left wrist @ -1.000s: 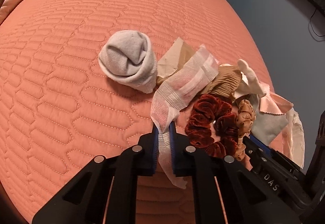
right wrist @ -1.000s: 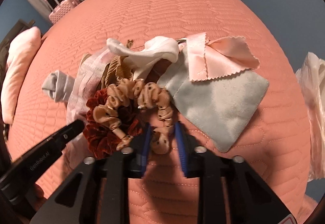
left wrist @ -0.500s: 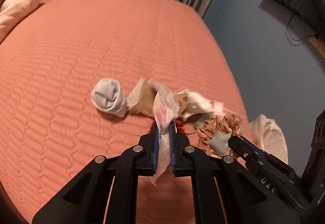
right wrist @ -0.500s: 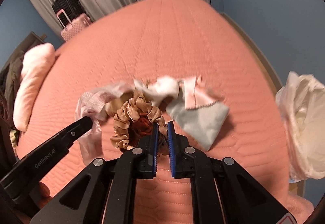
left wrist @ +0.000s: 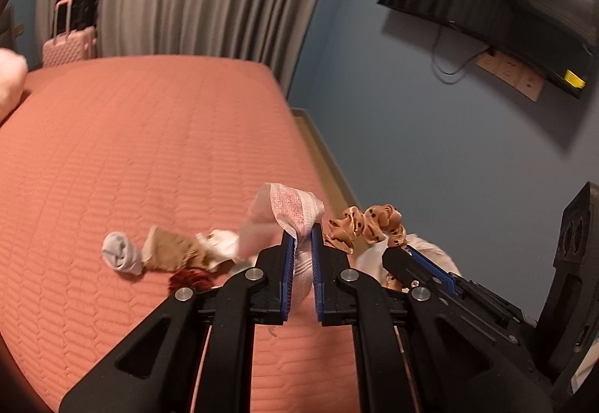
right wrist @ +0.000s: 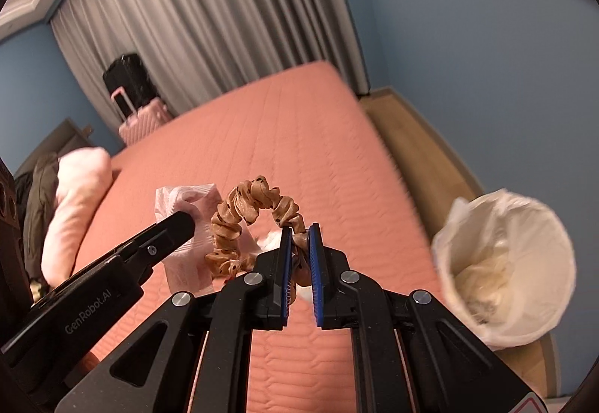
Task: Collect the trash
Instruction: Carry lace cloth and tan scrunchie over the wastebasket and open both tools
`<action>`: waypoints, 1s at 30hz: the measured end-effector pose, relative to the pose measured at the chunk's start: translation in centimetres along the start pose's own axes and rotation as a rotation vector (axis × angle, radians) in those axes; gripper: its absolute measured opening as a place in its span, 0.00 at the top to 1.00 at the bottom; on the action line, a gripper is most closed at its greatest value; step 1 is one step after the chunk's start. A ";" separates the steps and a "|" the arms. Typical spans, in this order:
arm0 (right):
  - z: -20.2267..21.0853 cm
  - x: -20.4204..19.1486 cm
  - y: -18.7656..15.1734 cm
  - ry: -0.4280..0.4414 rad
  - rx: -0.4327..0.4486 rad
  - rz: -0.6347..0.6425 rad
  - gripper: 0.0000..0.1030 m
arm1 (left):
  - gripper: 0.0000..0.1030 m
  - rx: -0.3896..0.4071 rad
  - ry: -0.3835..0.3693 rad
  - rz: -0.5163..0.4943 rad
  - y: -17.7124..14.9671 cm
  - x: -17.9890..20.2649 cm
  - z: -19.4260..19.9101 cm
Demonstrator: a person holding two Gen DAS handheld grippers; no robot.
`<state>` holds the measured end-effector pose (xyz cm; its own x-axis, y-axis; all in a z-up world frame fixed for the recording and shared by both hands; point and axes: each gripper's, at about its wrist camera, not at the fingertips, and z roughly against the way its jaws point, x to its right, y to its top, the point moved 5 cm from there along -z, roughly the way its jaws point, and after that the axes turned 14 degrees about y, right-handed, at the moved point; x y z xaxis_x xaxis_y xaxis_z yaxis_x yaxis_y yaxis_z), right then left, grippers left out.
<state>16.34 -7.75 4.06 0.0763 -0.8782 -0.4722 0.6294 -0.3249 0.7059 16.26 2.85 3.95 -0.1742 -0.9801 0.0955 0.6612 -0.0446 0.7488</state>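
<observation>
**Both grippers up off the bed, each with a catch**

Left gripper (left wrist: pixel 303 237): clamped on the pink-and-white woven fabric strip (left wrist: pixel 292 210), now raised clear of the salmon quilted bedspread (left wrist: pixel 149 151) where it lay draped a second ago. Right gripper (right wrist: pixel 298 239): pinching the tan dotted satin scrunchie (right wrist: pixel 254 199), likewise lifted from the pile, dangling as a loop above the quilt. Left behind on the bedspread: grey rolled sock (left wrist: pixel 119 254), tan crumpled cloth (left wrist: pixel 168 250), white rag (left wrist: pixel 221 244), dark red velvet scrunchie (left wrist: pixel 189 278). Off to the right, below the mattress edge on the wooden floor: white-lined trash bin (right wrist: pixel 505 263), mouth open, some pale litter already inside. Pickup apparently done for these two pieces; next, probably a swing toward the bin and a drop. Several pieces yet to collect.
</observation>
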 end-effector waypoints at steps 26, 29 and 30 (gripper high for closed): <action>14.9 14.3 2.2 -0.217 0.212 -0.159 0.91 | 0.91 0.007 -0.249 -0.253 0.0 19.0 1.3; 15.2 15.0 2.1 -0.231 0.214 -0.168 0.91 | 0.91 -0.003 -0.259 -0.263 -0.3 19.8 0.9; 15.2 15.2 2.2 -0.235 0.214 -0.171 0.91 | 0.91 -0.007 -0.264 -0.267 -0.3 20.2 0.7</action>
<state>7.11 -27.16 6.41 -0.2116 -0.8531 -0.4769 0.4393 -0.5189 0.7333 11.99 -16.77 6.11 -0.5226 -0.8502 0.0639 0.5721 -0.2942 0.7656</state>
